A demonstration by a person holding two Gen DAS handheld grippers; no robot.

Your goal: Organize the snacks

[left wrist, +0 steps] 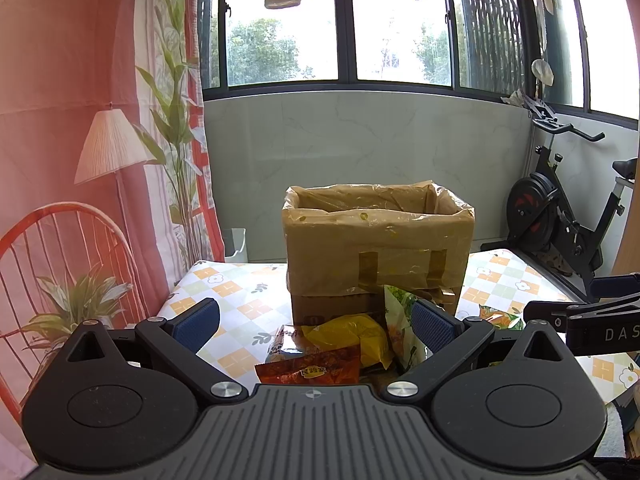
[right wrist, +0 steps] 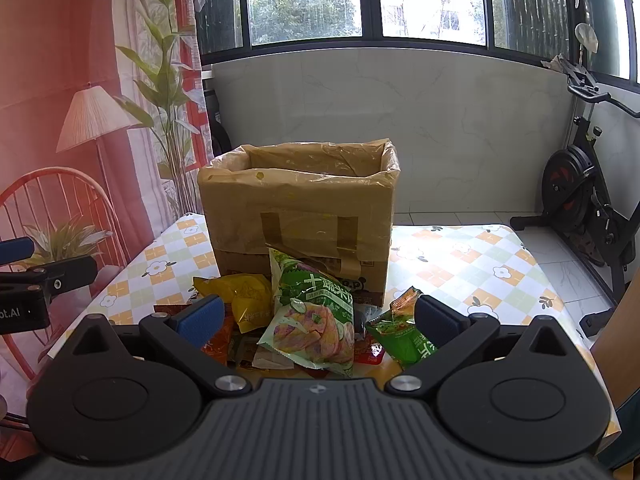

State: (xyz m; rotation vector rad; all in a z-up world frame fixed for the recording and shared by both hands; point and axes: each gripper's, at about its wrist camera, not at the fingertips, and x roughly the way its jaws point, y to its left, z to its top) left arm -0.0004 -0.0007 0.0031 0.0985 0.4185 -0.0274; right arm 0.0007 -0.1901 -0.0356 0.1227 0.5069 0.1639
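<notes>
Left gripper [left wrist: 316, 326]: jaws spread wide apart, nothing between the pads, hanging over the near pile of snacks. Right gripper [right wrist: 318, 320]: jaws likewise wide apart and empty, above the same pile; its black arm, lettered "DAS", also shows at the right edge of the left wrist view.

Table [right wrist: 460, 264]: covered with a checked cloth of orange, green and white squares with flower prints.

Cardboard box [right wrist: 298, 216]: stands upright near the middle of the table, behind the snacks, lined with a clear plastic bag folded over its rim and held by strips of brown tape. Its contents cannot be seen from either view.

Snacks, left to right, all lying in front of the box:
- red-brown packet [left wrist: 310, 370], flat, long axis across the table, small yellow label unreadable;
- yellow bag [right wrist: 248, 300], crumpled, touching the box's foot;
- large green crisp bag [right wrist: 316, 316], long axis running from the gripper toward the box, top edge leaning on the box, Chinese lettering and pictured vegetable slices;
- small green packet [right wrist: 404, 332], tilted, beside the right pad.
</notes>
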